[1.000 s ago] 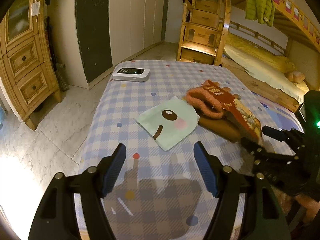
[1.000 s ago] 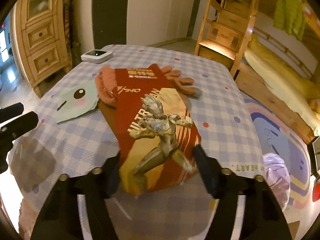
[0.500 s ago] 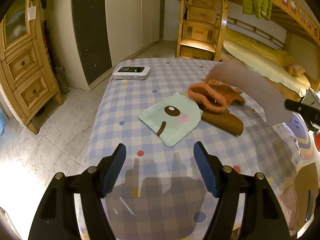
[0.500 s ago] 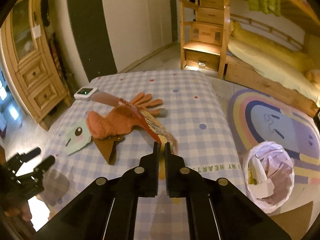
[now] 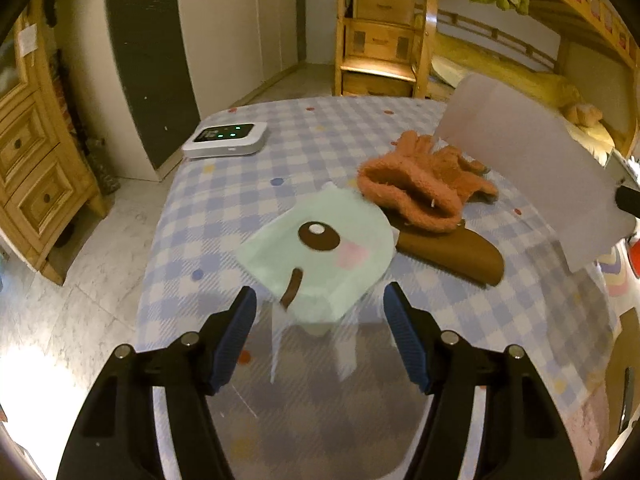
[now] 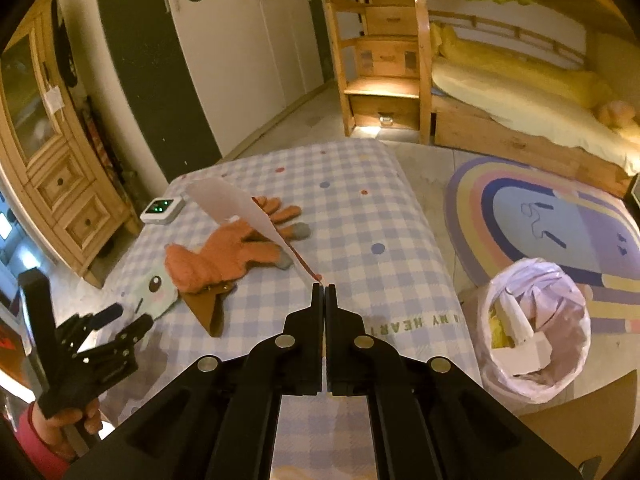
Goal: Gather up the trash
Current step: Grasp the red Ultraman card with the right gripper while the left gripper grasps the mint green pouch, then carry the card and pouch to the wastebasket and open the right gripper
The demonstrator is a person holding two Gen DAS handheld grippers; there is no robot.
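Trash first: your right gripper (image 6: 324,289) is clamped on the flat snack wrapper (image 6: 236,210), holding it edge-on and lifted above the checked desk (image 6: 360,216). Just under the wrapper lie the orange gloves (image 6: 228,254) on a brown pouch (image 6: 206,308). Right of the desk, on the floor, stands the lined trash bin (image 6: 534,330). Your left gripper (image 5: 318,314) is spread wide and holds nothing, hovering at the near edge of the mint cartoon-face packet (image 5: 320,252).

Warm, dim indoor lighting. Strong glare on the floor (image 5: 36,344) at lower left. Heavy fisheye bending with dark corners. The mint cloth (image 5: 320,260) is smeared, probably motion blur.
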